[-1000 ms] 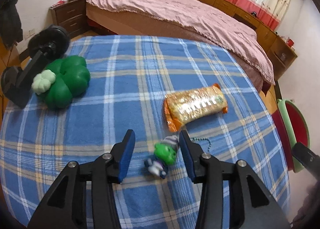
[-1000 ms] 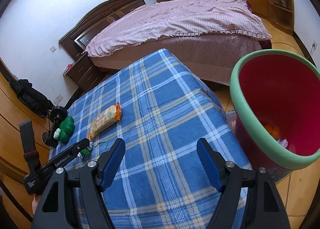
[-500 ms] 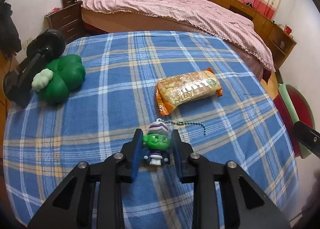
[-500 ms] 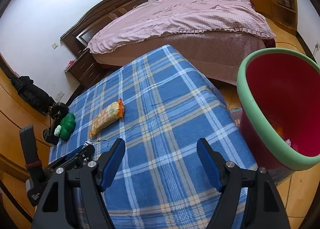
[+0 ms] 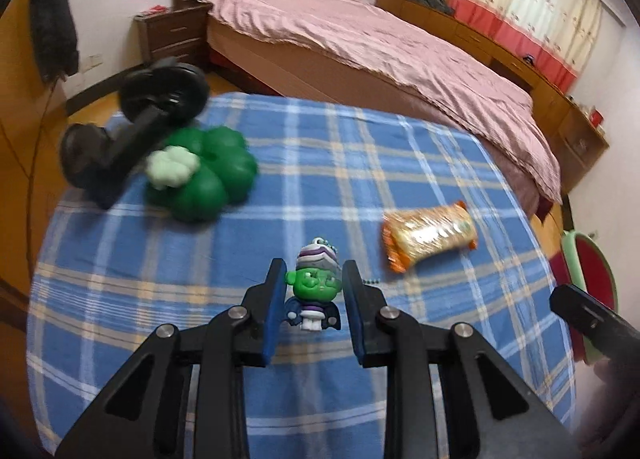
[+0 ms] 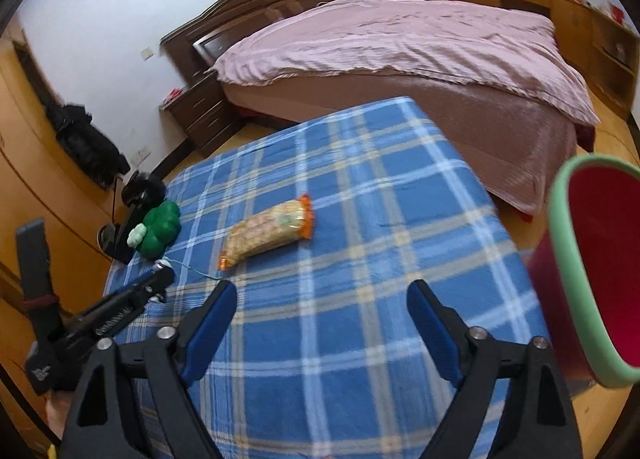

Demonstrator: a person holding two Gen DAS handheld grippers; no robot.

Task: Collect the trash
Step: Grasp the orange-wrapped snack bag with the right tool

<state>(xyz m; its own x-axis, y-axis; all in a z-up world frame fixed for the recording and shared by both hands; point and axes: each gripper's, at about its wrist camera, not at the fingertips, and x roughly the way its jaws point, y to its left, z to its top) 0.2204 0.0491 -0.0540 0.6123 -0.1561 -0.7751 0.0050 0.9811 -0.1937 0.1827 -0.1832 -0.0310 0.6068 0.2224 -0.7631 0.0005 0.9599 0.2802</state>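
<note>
An orange snack packet [image 5: 430, 235] lies on the blue plaid table [image 5: 340, 147]. My left gripper [image 5: 314, 271] is shut on a small green-headed figurine keychain [image 5: 316, 289]. Its pads press the head from both sides and its bead chain [image 5: 370, 281] trails to the right. In the right wrist view the packet [image 6: 268, 235] lies ahead and slightly left of my right gripper [image 6: 322, 291], whose jaws are opening over the cloth [image 6: 360, 179] with nothing between them. The red bin with a green rim [image 6: 560, 219] stands off the table's right edge. My left gripper [image 6: 160, 279] shows at the left.
A green clover-shaped toy [image 5: 204, 175] and a black dumbbell-like stand [image 5: 136, 127] sit at the table's far left corner. A bed with a pink cover [image 5: 360, 39] lies beyond the table. The bin's rim [image 5: 570, 255] shows at the right edge.
My left gripper closed on the figurine and has raised it slightly off the cloth. My right gripper swung left, away from the bin and over the table, and its jaws widened.
</note>
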